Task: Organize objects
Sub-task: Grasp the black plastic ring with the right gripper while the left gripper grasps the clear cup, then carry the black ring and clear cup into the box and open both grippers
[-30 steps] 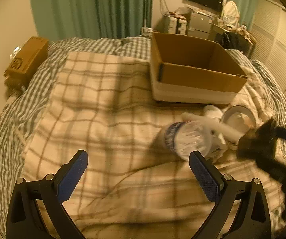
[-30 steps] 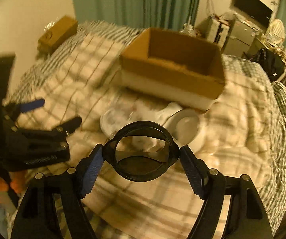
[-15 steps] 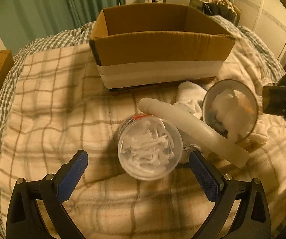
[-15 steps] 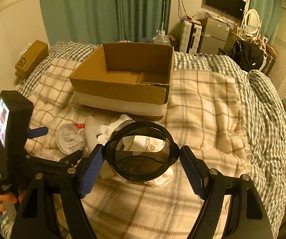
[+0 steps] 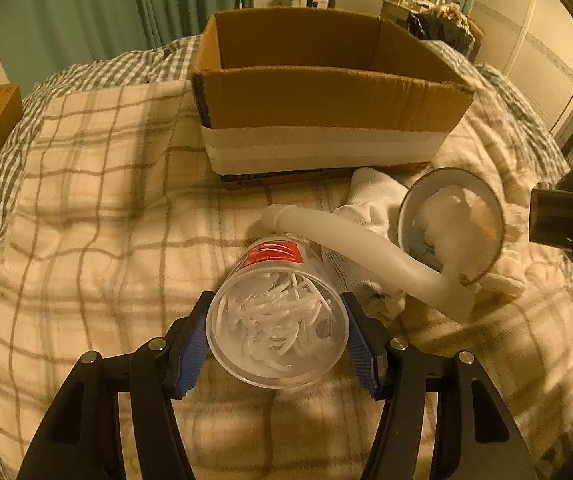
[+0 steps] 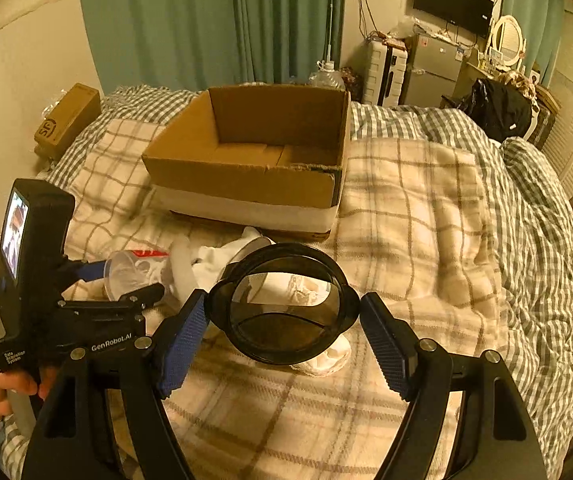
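**Now both grippers are loaded, box straight ahead**

Right now my left gripper pinches the clear plastic cup of white plastic picks at lower centre of the left view, a blue pad on each side of its wall. The cup lies on its side, its long axis pointing up the frame at the open brown cardboard box directly beyond.

My right gripper carries a round black-rimmed lid at lower centre of the right view; its left pad touches the rim, while a sliver of gap shows at the right pad, so I judge the hold light.

The box sits up and left of the lid there. I judge the left hand nearer, with a straight forward carry over the checked blanket.
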`<action>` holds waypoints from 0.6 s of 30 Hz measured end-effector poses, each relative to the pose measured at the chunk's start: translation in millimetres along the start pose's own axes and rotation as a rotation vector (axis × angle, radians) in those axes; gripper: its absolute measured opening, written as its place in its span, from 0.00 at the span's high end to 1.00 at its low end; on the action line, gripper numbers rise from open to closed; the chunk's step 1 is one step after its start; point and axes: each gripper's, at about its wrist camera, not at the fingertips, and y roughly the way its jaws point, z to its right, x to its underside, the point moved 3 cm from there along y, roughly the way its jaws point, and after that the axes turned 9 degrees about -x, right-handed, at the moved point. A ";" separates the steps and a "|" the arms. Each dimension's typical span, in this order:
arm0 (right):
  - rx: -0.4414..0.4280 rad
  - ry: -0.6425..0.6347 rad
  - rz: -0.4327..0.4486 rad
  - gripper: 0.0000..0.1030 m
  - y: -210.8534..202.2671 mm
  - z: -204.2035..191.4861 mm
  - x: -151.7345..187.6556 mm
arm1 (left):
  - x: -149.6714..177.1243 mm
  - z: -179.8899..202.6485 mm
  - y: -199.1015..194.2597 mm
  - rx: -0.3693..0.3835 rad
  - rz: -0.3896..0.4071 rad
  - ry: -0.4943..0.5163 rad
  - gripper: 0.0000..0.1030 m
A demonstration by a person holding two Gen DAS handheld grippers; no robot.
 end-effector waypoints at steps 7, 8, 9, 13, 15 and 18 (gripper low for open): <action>0.015 -0.021 0.047 0.26 -29.7 -14.2 -4.9 | 0.7 -13.3 -53.3 0.010 0.088 -0.053 0.39; 0.017 -0.027 0.055 0.26 -34.6 -17.3 -5.7 | 0.3 -14.3 -61.1 0.008 0.100 -0.056 0.39; 0.021 -0.034 0.065 0.26 -40.5 -20.7 -6.6 | -0.2 -15.4 -69.7 0.006 0.112 -0.058 0.39; 0.027 -0.056 0.103 0.26 -63.2 -32.4 -10.5 | -6.0 -21.8 -109.8 0.004 0.182 -0.079 0.39; 0.033 -0.070 0.127 0.26 -75.9 -37.9 -13.4 | -12.0 -25.4 -126.3 0.008 0.213 -0.090 0.39; 0.022 -0.081 0.160 0.26 -90.6 -43.5 -22.8 | -27.7 -31.9 -152.9 0.013 0.265 -0.103 0.39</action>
